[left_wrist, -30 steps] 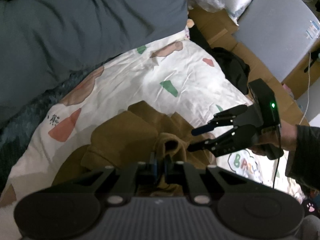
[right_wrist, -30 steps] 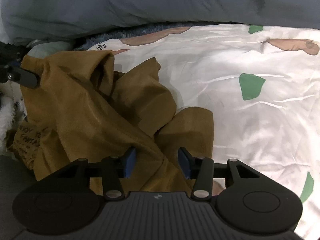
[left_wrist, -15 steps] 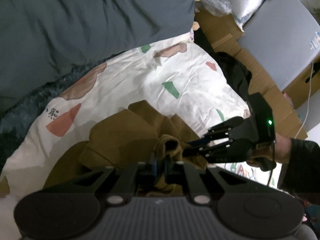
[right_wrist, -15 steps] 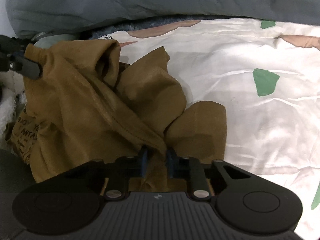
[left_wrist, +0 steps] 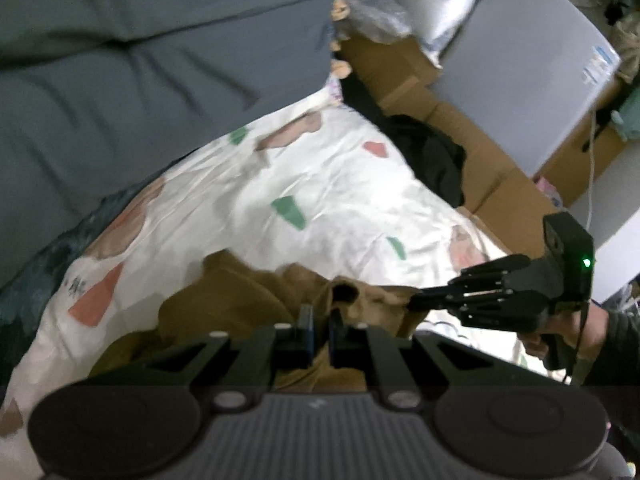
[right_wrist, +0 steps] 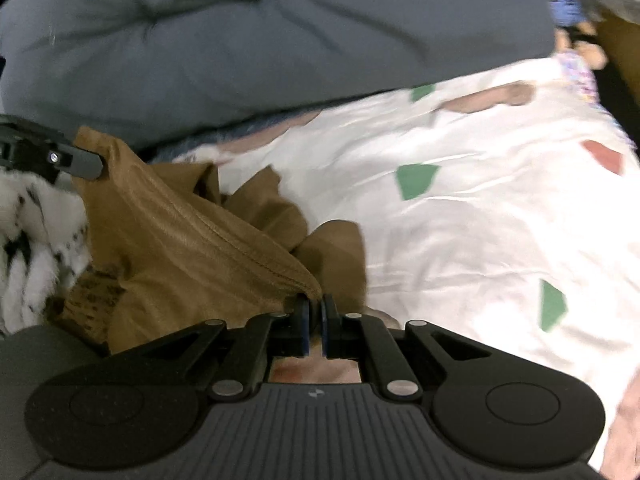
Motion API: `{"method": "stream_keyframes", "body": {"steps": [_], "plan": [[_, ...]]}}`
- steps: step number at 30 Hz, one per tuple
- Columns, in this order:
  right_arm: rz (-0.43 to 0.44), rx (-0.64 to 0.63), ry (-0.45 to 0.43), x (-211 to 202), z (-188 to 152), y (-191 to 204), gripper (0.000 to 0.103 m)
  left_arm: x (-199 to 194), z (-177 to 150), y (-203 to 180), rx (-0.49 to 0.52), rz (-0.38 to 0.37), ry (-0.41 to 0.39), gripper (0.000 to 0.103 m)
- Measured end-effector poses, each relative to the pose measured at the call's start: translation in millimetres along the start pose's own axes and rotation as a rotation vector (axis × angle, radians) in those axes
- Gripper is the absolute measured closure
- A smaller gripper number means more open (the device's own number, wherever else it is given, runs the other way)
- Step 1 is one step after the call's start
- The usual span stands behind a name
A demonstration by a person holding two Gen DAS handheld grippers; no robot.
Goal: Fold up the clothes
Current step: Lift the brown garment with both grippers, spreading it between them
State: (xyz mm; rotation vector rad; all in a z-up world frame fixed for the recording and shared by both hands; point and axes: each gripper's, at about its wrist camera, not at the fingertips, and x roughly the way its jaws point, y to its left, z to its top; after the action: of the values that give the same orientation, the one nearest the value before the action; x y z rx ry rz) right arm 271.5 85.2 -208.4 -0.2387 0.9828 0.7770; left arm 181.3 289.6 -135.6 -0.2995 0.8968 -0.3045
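A brown garment (left_wrist: 224,300) lies bunched on the white patterned sheet (left_wrist: 328,184). In the left wrist view my left gripper (left_wrist: 320,320) is shut on a fold of it. My right gripper (left_wrist: 416,302) bites the cloth's right edge, held by a hand. In the right wrist view the right gripper (right_wrist: 315,308) has its jaws closing on a seamed edge of the garment (right_wrist: 180,248), and the pads pinch the cloth. The left gripper (right_wrist: 94,165) holds the far left corner, so the seam runs taut between the two.
A grey duvet (right_wrist: 280,40) is heaped along the far side of the bed. Cardboard boxes (left_wrist: 480,152) and black clothing (left_wrist: 432,156) stand past the bed's right edge. A black-and-white furry fabric (right_wrist: 28,240) lies at the left, and a small doll (right_wrist: 568,4) sits far right.
My right gripper went from open around the cloth to shut on its edge. Both grippers rose and drew apart, and the seam between them pulled taut off the sheet.
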Motion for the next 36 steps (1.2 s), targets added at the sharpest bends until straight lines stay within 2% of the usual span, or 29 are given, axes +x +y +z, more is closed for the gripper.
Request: {"method": "stream_keyframes", "body": {"steps": [6,15,18,22,36], "plan": [[-0.133,0.104,-0.128,-71.1,-23.6,-12.8,0.098,10.1,13.9,-47.4,0.069,-0.054,0.004,0.096],[-0.260,0.206,-0.206,-150.7,-62.9,-36.9,0.098,38.4,28.9,-138.1,0.217,-0.159,0.025,0.096],[-0.315,0.241,-0.222,-185.1,-88.5,-52.6,0.098,51.4,31.5,-168.9,0.250,-0.199,0.039,0.096],[-0.365,0.294,-0.246,-212.5,-111.0,-73.0,0.098,70.4,33.6,-205.5,0.304,-0.232,0.067,0.096],[-0.457,0.425,-0.275,-259.0,-178.2,-112.2,0.098,121.9,32.4,-307.3,0.456,-0.285,0.163,0.096]]}}
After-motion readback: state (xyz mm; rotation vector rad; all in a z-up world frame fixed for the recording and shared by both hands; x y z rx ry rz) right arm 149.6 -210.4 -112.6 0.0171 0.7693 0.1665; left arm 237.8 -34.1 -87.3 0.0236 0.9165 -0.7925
